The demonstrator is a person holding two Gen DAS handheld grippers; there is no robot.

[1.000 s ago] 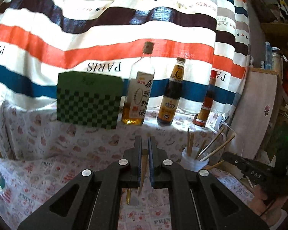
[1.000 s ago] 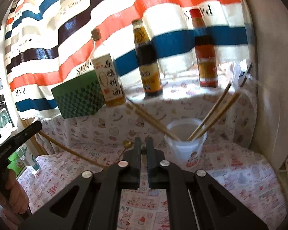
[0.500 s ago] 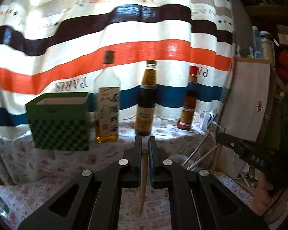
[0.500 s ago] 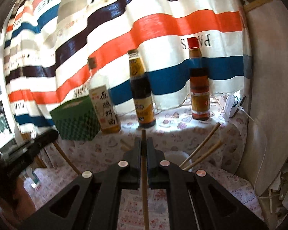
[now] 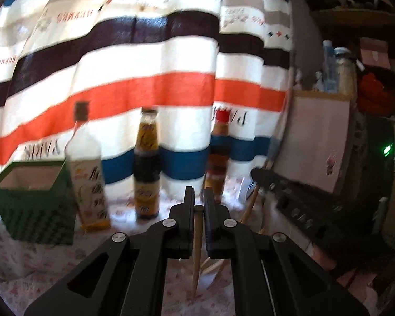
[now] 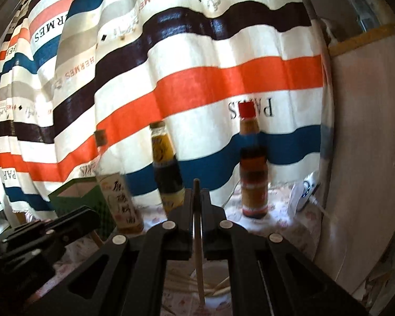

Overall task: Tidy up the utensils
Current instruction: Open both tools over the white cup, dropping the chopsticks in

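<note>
Left to right along the cloth-covered table: green checked box, open at the top; clear bottle of amber liquid; dark sauce bottle; red-capped bottle, all ranged before a striped curtain. Left gripper, jaws clenched on a wooden chopstick that hangs point-down above the tablecloth. Right gripper, likewise clamped on a second chopstick, its lower end over a white cup that holds further chopsticks. The step in hand appears to be carrying each stick to its holder; it would be done well by keeping each stick near upright, bringing the tip inside the cup's rim before the jaws part, and keeping the two tools clear of one another, since each shows close beside the other in the opposite view. Hard to make out: both views are blurred; the cup is largely hidden behind the right gripper's frame; how many sticks it holds cannot be told; bottle labels are unreadable
</note>
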